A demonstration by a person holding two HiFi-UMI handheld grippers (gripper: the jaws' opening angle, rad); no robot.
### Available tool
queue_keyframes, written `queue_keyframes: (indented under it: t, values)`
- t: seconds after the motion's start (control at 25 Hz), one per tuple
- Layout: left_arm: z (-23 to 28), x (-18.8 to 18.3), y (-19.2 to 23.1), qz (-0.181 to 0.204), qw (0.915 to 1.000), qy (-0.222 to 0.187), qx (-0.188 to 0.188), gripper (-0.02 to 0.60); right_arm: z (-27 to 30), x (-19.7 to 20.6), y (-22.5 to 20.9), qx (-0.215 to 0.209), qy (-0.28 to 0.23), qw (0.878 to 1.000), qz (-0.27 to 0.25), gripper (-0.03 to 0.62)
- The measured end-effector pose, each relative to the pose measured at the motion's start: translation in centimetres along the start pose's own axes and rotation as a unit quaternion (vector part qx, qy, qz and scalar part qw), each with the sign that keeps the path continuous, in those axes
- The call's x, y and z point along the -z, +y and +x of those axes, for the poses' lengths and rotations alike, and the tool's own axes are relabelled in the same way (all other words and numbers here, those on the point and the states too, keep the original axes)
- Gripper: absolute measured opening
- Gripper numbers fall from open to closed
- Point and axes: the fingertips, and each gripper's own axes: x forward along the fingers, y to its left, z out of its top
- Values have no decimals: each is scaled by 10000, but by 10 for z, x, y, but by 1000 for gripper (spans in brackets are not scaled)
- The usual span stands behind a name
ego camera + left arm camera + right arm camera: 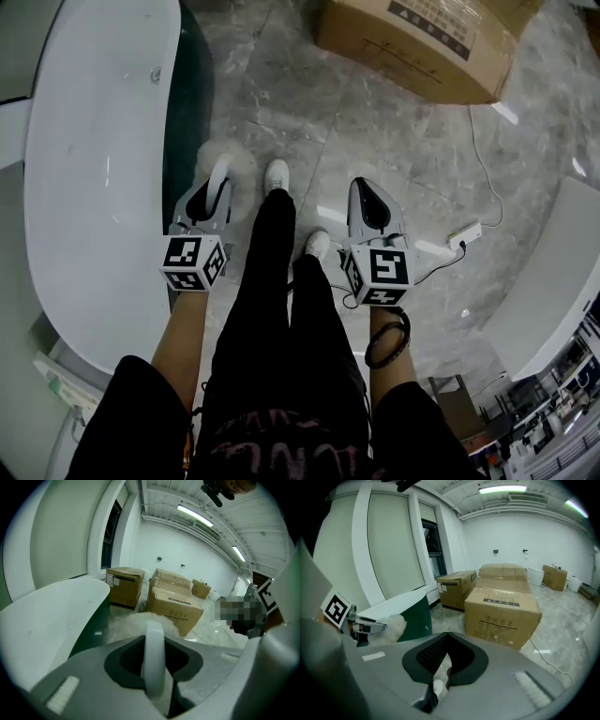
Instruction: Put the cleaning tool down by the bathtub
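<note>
The cleaning tool is a fluffy white duster head [228, 157] on a white handle [153, 639]. My left gripper [216, 186] is shut on that handle, with the head hanging low beside the green side of the white bathtub [94, 169]. In the left gripper view the fluffy head [140, 618] shows past the jaws, with the bathtub [56, 611] at the left. My right gripper [368, 192] is shut with nothing in it, right of the person's legs. From the right gripper view I see the duster head [396, 625] against the tub's green side [415, 613].
The person's black-trousered legs and white shoes [277, 174] stand between the grippers. A large cardboard box [422, 42] lies ahead on the marble floor, with more boxes [457, 588] behind. A white cable and power strip [466, 234] run at the right, near a white fixture [553, 281].
</note>
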Motion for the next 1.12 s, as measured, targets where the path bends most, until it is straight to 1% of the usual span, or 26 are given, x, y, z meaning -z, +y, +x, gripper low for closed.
queue_keyframes:
  t: [0.16,0.28,0.52,0.76,0.96,1.12]
  values:
    - [22,20,15,-59,9999,61,-133,92,25,20,-1,-14,66,9999,87,23]
    - [43,34,27,-233,9993,70,-272,92,46,35,-7,26,55,9997,241,23]
    - [71,60,37,-115,9992,100,-367,92,74,67,-10,-35,112,9995,292,23]
    - [103,80,54,-212,9986,-10,-493,92,100,95,-27,-16,71,9996,278,23]
    - [129,97,63,16,9989,-42,-456,92,126,122,-37,3,56,9995,307,23]
    - [149,118,74,108,9988,-18,-480,92,149,143,-44,-25,56,9995,295,23]
